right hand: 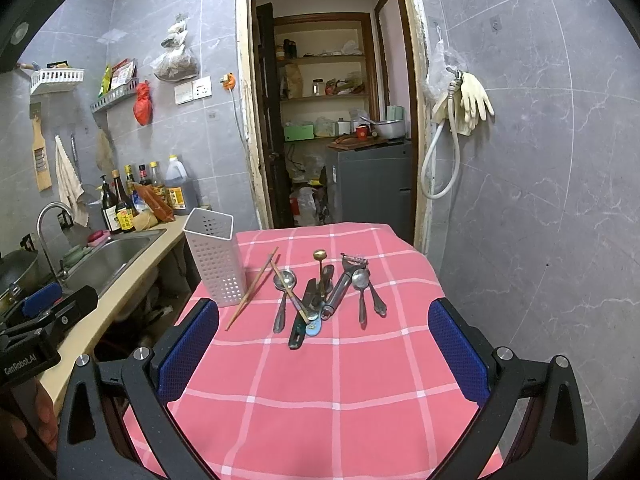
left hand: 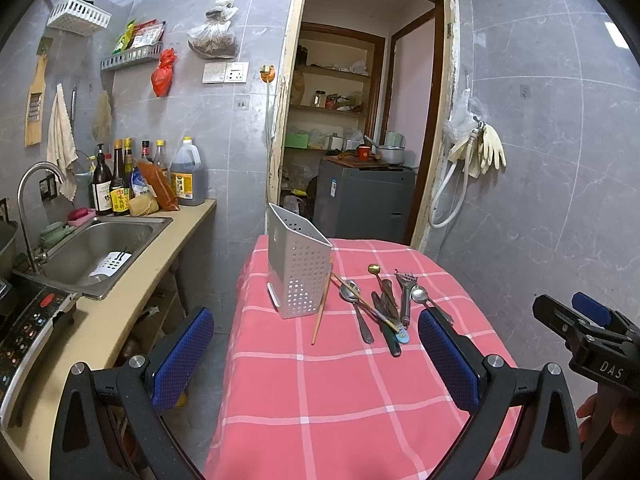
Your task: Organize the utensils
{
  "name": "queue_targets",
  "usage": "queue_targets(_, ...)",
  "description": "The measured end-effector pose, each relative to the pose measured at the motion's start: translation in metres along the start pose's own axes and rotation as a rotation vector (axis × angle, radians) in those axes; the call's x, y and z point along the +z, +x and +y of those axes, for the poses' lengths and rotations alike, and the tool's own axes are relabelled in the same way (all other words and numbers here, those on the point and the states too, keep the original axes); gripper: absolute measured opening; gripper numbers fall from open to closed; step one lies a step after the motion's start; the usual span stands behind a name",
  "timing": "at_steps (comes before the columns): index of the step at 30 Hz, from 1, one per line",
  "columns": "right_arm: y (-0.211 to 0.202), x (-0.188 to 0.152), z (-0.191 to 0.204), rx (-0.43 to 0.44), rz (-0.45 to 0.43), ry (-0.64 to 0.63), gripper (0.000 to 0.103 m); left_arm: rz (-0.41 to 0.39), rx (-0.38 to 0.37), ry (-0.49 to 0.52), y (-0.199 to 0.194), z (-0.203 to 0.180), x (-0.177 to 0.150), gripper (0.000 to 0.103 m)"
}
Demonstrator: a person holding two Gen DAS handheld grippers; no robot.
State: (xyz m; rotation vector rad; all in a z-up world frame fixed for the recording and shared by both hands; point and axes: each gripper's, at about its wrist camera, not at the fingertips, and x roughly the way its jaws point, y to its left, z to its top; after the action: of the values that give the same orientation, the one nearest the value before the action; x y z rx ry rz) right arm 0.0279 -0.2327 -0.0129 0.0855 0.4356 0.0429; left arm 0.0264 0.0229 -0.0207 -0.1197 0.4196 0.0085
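Note:
A white perforated utensil holder (left hand: 298,270) (right hand: 214,258) stands empty at the far left of the pink checked table (left hand: 340,392) (right hand: 320,396). To its right lies a heap of utensils: wooden chopsticks (left hand: 322,306) (right hand: 252,288), spoons (left hand: 356,308) (right hand: 362,286), a peeler (left hand: 405,296) (right hand: 344,280) and a dark-handled knife (right hand: 300,320). My left gripper (left hand: 316,354) is open above the near half of the table. My right gripper (right hand: 324,350) is open too, short of the heap. Neither holds anything.
A counter with a steel sink (left hand: 100,248) (right hand: 116,252), tap and sauce bottles (left hand: 116,184) runs along the left. An open doorway (left hand: 360,120) with shelves and a grey appliance lies behind the table. Rubber gloves (right hand: 472,100) and a hose hang on the right wall.

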Motion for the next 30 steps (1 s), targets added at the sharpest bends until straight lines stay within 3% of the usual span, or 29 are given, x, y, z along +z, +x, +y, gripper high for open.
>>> queue_targets(17, 0.031, 0.008, -0.014, -0.014, 0.017, -0.031, 0.102, 0.049, 0.002, -0.012, 0.030, -0.002, 0.015, 0.103)
queue_targets(30, 0.106, 0.084, -0.054, 0.027, -0.045, -0.055, 0.102, -0.022, 0.062, -0.028, 0.097, -0.029, 0.058, 0.103)
